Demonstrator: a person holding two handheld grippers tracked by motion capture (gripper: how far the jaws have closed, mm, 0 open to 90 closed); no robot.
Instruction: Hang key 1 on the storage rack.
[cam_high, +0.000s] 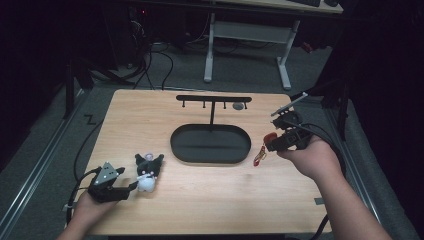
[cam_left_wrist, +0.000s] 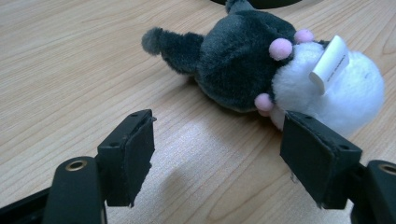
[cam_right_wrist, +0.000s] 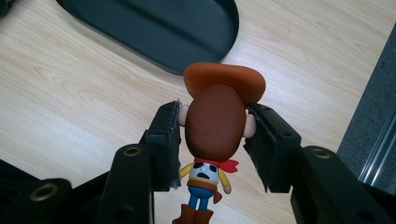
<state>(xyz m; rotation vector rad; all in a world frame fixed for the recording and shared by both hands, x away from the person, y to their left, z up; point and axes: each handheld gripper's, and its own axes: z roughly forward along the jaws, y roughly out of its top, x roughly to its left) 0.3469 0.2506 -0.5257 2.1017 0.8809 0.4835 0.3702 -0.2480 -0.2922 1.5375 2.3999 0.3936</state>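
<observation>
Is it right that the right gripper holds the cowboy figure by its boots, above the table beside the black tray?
Not by its boots. The right gripper view shows the right gripper clamped on the head of the cowboy figure, boots dangling free. The black tray is beside it.

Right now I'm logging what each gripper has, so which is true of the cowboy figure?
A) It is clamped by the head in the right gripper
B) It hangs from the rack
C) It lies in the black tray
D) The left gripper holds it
A: the right gripper pads press both sides of the cowboy figure at its head, above the table.
</observation>
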